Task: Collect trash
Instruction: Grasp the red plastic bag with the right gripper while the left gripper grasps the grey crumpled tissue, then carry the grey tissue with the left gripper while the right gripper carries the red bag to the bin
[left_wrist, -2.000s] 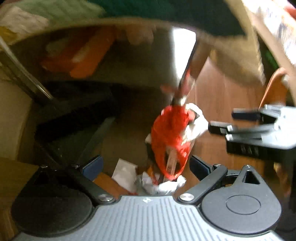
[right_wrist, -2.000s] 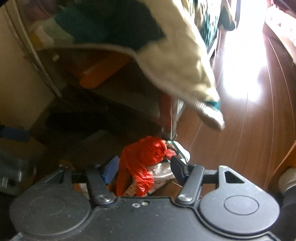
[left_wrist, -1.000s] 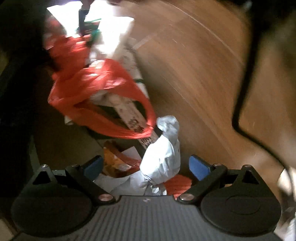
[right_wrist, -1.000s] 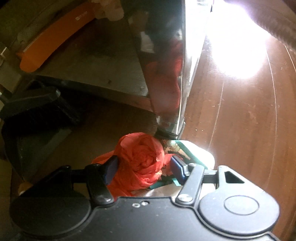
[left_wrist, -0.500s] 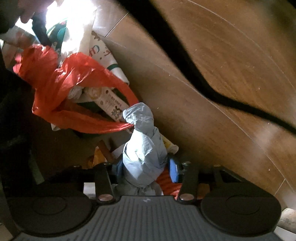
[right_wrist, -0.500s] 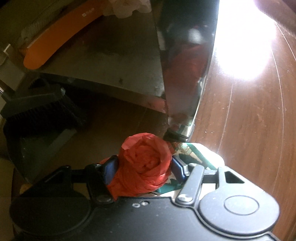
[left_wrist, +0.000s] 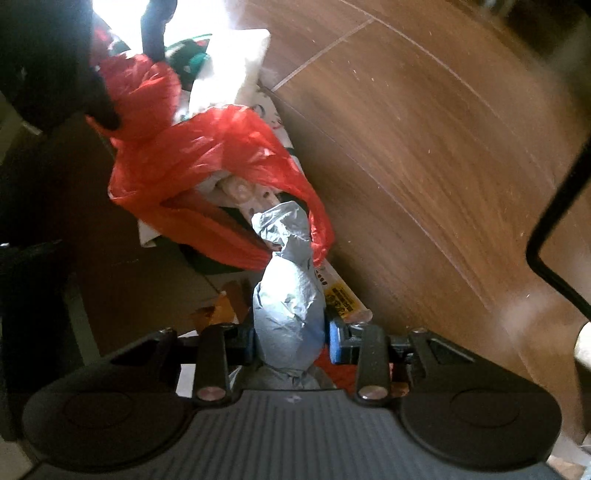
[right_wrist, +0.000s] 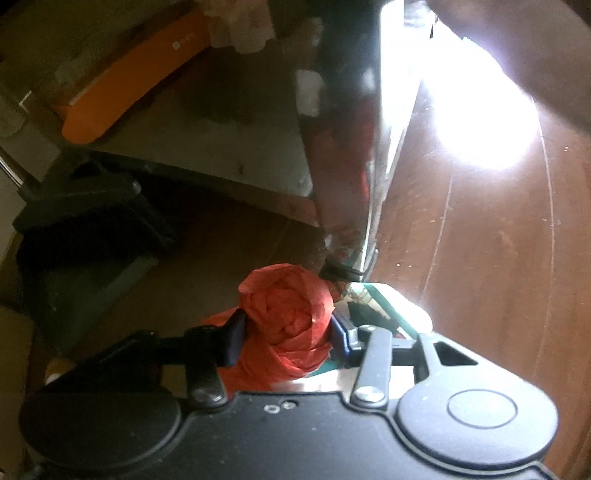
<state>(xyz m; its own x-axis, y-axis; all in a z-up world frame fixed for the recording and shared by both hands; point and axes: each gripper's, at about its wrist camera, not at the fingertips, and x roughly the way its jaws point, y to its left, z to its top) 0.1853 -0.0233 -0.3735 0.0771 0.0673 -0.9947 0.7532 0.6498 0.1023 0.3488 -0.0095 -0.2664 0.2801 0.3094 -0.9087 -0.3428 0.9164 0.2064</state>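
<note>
A red plastic bag (left_wrist: 192, 162) full of wrappers lies on the wooden floor (left_wrist: 424, 147) among loose litter. In the left wrist view a crumpled pale grey paper wad (left_wrist: 288, 288) stands upright between my left gripper's (left_wrist: 291, 339) fingers. The jaws are closing and both pads press on its sides. In the right wrist view the red bag's twisted, bunched top (right_wrist: 288, 306) sits between my right gripper's (right_wrist: 286, 332) fingers. Those jaws are closing too, with the pads against the plastic.
A yellow-labelled wrapper (left_wrist: 343, 295) and a green-and-white package (right_wrist: 373, 302) lie by the bag. A shiny metal furniture leg (right_wrist: 347, 147) stands just behind it. A black dustpan with brush (right_wrist: 85, 229) sits to the left, an orange box (right_wrist: 136, 74) on a low shelf. A black cable (left_wrist: 554, 229) crosses the floor.
My left jaws came in from wide open onto the paper wad. My right jaws narrowed onto the red bag's bunched top, which now fills the gap.
</note>
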